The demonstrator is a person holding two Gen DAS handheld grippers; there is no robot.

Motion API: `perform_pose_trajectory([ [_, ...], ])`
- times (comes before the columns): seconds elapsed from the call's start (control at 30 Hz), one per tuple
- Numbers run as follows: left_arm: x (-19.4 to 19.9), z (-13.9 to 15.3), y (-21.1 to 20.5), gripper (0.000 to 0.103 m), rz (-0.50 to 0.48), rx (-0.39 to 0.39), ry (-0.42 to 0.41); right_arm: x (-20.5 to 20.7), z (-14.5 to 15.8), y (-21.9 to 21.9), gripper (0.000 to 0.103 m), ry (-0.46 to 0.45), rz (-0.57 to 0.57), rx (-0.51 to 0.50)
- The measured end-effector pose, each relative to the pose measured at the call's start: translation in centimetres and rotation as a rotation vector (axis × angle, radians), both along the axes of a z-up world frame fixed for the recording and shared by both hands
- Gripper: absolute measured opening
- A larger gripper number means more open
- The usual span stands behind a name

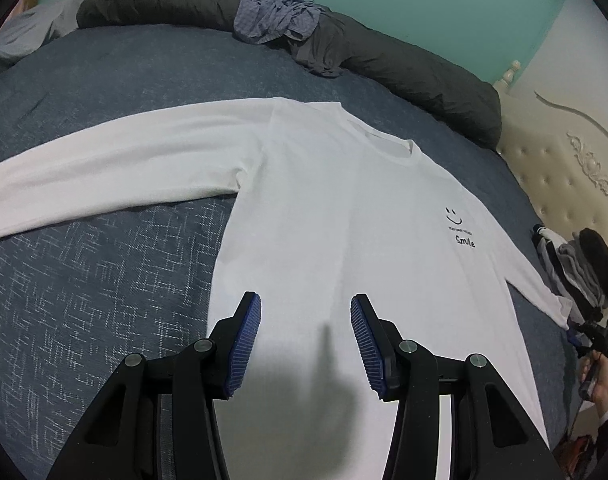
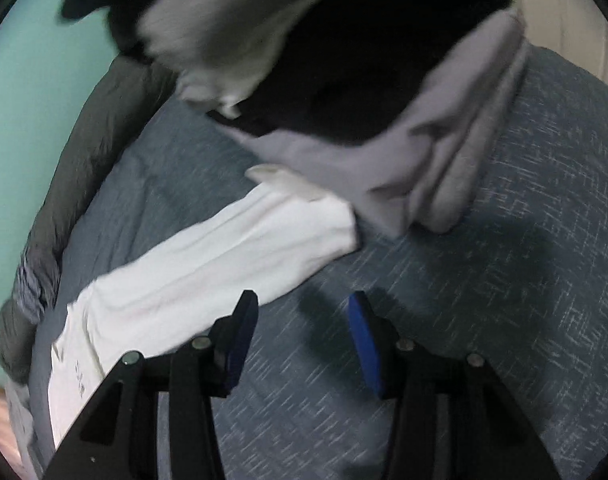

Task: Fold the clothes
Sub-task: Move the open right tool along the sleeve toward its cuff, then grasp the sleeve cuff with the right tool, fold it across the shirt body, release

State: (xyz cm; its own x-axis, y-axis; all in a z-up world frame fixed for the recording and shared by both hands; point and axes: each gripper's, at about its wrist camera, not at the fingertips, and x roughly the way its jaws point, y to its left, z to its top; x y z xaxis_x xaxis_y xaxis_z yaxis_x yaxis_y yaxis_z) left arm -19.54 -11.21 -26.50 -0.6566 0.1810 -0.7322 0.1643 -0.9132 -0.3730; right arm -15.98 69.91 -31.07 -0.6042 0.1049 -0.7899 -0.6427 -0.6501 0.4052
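Observation:
A white long-sleeved shirt (image 1: 344,208) with a small smiley print lies flat on the blue bedspread (image 1: 84,288), front up, both sleeves spread out. My left gripper (image 1: 306,316) hovers over the shirt's lower body, open, with nothing between its blue pads. In the right wrist view the shirt's sleeve (image 2: 224,264) runs across the bedspread (image 2: 484,300) to its cuff. My right gripper (image 2: 304,308) is open over bare bedspread just right of that sleeve, holding nothing; this view is blurred.
A dark rolled duvet (image 1: 384,56) with a crumpled checked garment (image 1: 276,16) lines the far bed edge. A pile of folded grey, black and white clothes (image 2: 364,92) lies by the cuff. A cream padded headboard (image 1: 564,160) stands at the right. A hand (image 1: 602,384) shows at the right.

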Motion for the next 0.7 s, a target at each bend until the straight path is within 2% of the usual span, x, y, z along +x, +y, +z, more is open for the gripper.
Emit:
perform_pose_trajectory([
  [0.2, 0.1, 0.2, 0.0, 0.051, -0.002, -0.009, 0.001, -0.4, -0.7, 2.0, 0.048, 0.019, -0.084, -0.021],
  [0.37, 0.1, 0.5, -0.3, 0.051, 0.007, -0.013, 0.006, -1.0, -0.8, 2.1, 0.047, 0.022, -0.097, 0.010],
  [0.4, 0.0, 0.5, -0.3, 0.051, 0.007, -0.013, 0.006, -1.3, -0.8, 1.9, 0.045, 0.018, -0.091, 0.020],
  [0.47, 0.0, 0.5, -0.3, 0.051, 0.007, -0.012, 0.005, -1.9, -0.8, 1.3, 0.023, 0.001, -0.069, 0.051],
  [0.57, 0.0, 0.4, -0.3, 0.051, 0.007, -0.008, 0.005, -2.8, -0.5, 0.2, 0.009, -0.007, -0.024, 0.101],
  [0.7, 0.1, 0.3, -0.6, 0.051, 0.014, -0.006, 0.007, -3.7, 0.4, -1.2, 0.004, 0.023, 0.029, 0.128],
])
